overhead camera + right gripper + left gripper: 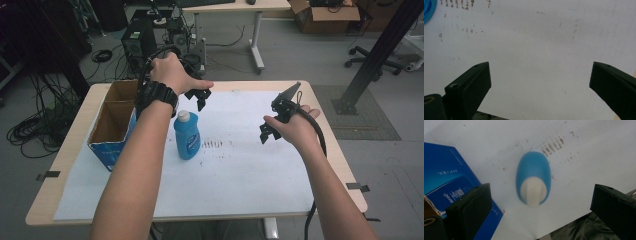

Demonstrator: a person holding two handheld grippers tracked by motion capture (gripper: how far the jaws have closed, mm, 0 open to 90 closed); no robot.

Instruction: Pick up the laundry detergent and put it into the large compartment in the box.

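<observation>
A blue bottle point(187, 135) with a white cap stands upright on the white paper sheet point(235, 165), just right of the cardboard box. My left gripper point(198, 96) hovers above and a little behind it, jaws open and empty. In the left gripper view the blue bottle point(533, 178) is seen from above, centred between the wide-apart jaws, with my left gripper point(540, 195) well clear of it. My right gripper point(268, 131) is held over the sheet to the right of the bottle, open and empty. The right gripper view has my right gripper point(540, 72) over bare paper.
An open cardboard box with blue sides point(113, 122) stands at the table's left; its blue side point(447, 182) lies beside the bottle. Brown smudges point(212, 144) mark the paper. A desk, a computer, cables and a black post stand beyond the table.
</observation>
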